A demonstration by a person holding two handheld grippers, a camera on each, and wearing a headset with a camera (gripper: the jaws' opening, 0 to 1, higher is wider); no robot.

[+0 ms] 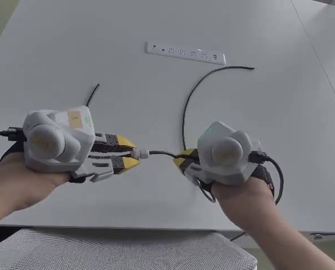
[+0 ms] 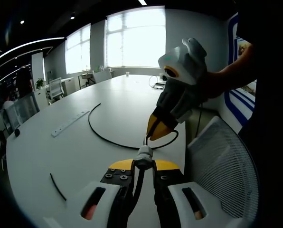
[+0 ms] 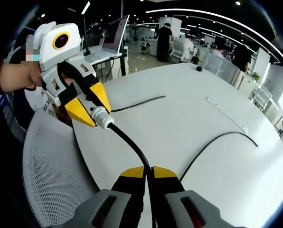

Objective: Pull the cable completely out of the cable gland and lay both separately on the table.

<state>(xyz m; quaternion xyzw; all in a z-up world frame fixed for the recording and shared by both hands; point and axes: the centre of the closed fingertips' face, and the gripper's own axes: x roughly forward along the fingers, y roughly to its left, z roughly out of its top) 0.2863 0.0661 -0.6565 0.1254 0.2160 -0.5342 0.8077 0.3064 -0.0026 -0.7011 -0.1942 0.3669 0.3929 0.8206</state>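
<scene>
A white cable gland [image 1: 139,153] sits on a black cable [image 1: 185,107] just above the table's near edge. My left gripper [image 1: 131,153] is shut on the gland [image 2: 144,156], with cable running back between its jaws. A short way to the right, my right gripper [image 1: 181,159] is shut on the cable [image 3: 129,145]. Between the two grippers a short bare stretch of cable shows. Past the right gripper the cable arcs away across the white table [image 1: 257,124]. In the right gripper view the left gripper [image 3: 91,107] holds the gland [image 3: 99,116]; the left gripper view shows the right gripper [image 2: 155,133].
A white power strip [image 1: 184,53] lies flat at the far middle of the table. A black cable end [image 1: 93,94] lies beyond the left gripper. A grey mesh chair [image 1: 117,250] stands below the table's front edge. A laptop [image 3: 114,33] sits on a far desk.
</scene>
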